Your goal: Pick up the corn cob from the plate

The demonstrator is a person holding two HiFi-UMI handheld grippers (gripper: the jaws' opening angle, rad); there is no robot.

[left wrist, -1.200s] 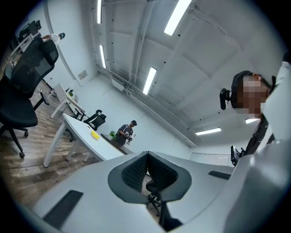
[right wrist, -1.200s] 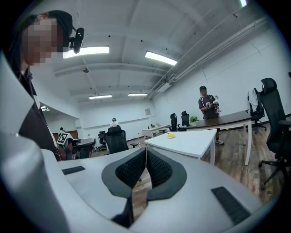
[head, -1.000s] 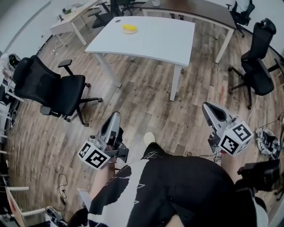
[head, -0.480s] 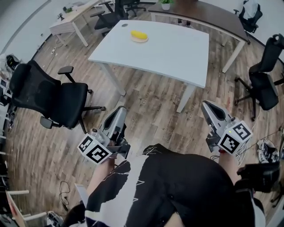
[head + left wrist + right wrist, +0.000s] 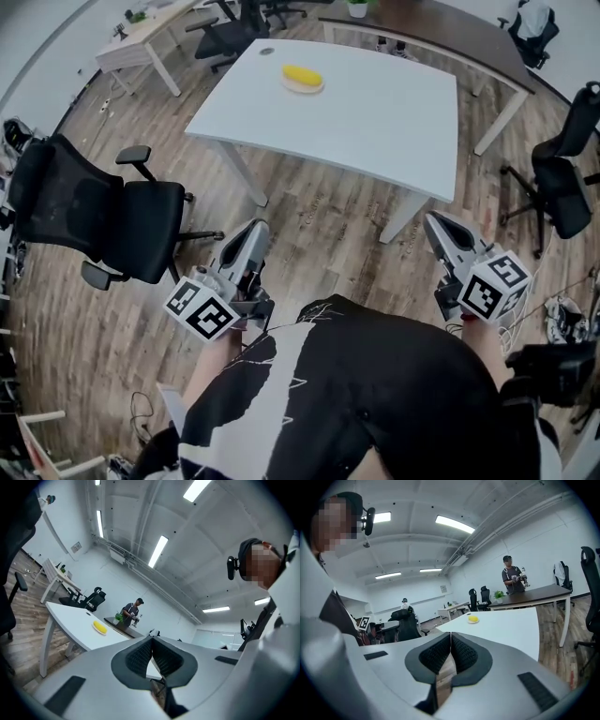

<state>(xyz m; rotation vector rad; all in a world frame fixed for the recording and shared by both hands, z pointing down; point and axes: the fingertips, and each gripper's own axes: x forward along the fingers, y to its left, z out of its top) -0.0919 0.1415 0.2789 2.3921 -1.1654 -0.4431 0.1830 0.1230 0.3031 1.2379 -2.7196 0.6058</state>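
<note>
The left gripper (image 5: 255,230) and the right gripper (image 5: 435,223) are held side by side over the wood floor (image 5: 319,220), short of the white counter (image 5: 394,112). Each has its jaws pressed together with nothing between them. The yellow corn cob (image 5: 302,74) lies on its plate (image 5: 307,88) near the counter's far edge, well ahead of both pairs of jaws, between their two lines and closer to the left jaws' side. A black office chair (image 5: 103,206) stands on the outer side of the left jaws.
</note>
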